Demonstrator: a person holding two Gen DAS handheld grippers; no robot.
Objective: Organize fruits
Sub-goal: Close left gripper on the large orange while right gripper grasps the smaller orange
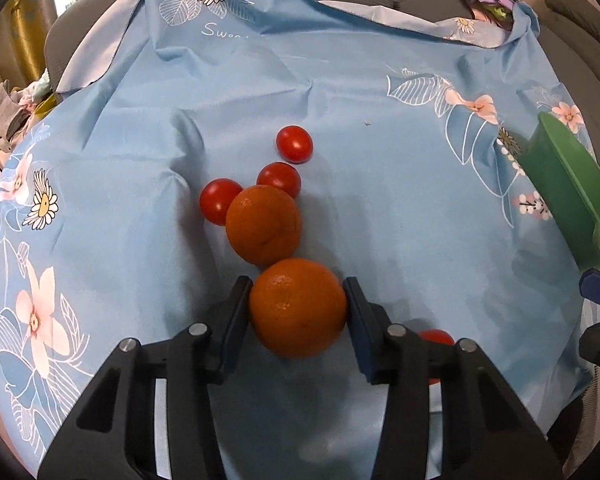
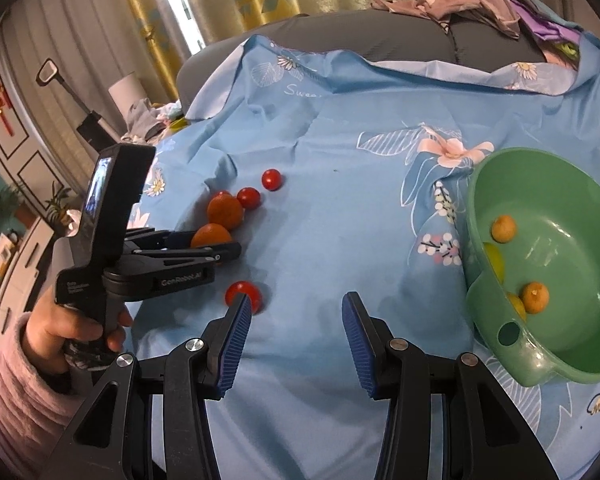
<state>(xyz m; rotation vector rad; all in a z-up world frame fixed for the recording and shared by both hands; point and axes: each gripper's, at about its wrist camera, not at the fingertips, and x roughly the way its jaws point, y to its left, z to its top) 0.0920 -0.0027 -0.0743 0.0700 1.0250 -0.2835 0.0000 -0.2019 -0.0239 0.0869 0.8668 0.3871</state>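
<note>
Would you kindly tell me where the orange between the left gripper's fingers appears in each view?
Left wrist view: the gripped orange sits low centre, between the left gripper pads.
Right wrist view: the same orange is at middle left, half hidden behind that gripper's fingers.
Shared landmark: the green bowl at right, rim only.

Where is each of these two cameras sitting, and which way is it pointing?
Left wrist: on the left gripper, looking down along its fingers at an orange clamped between them; only the fingers show.
Right wrist: on the right gripper, aimed down at the cloth and green bowl; its open fingers and the person's left hand show.
Shared: the oranges, tomatoes, cloth, bowl.
</note>
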